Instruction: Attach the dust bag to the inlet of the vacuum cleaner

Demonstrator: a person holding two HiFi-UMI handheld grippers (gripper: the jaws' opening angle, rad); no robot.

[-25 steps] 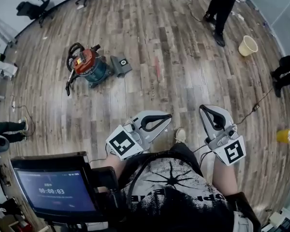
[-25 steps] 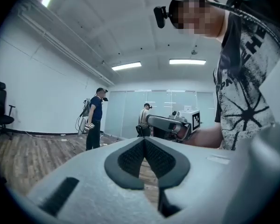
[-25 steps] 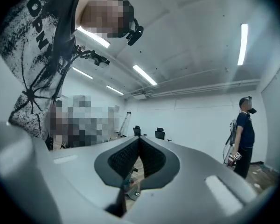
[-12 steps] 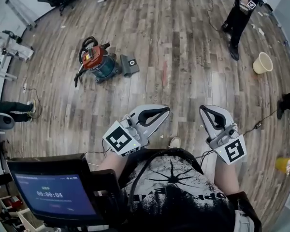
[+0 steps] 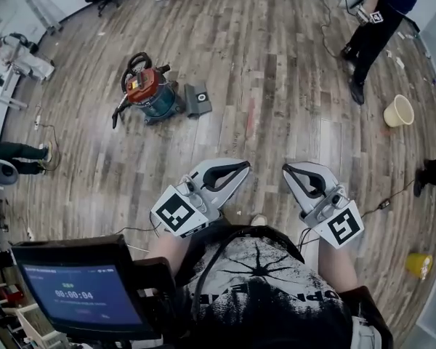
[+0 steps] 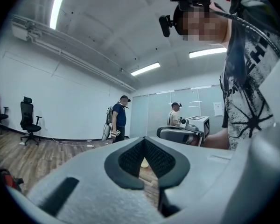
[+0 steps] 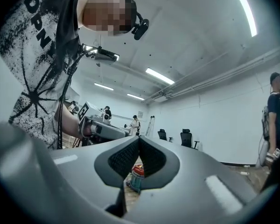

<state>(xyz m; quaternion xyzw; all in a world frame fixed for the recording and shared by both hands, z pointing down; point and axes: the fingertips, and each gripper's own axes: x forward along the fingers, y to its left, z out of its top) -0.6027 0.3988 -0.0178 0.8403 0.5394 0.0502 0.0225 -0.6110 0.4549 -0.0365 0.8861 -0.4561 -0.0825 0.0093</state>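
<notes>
Underfoot wood-plank floor (image 5: 276, 86), vacuum cleaner (image 5: 151, 93), cream bucket (image 5: 398, 110) well apart

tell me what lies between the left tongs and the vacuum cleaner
Nothing: in the head view only bare wood floor separates the left tongs from the vacuum cleaner.

vacuum cleaner (image 5: 151, 93) inlet indistinct, bystander (image 5: 374, 22) cropped
</notes>
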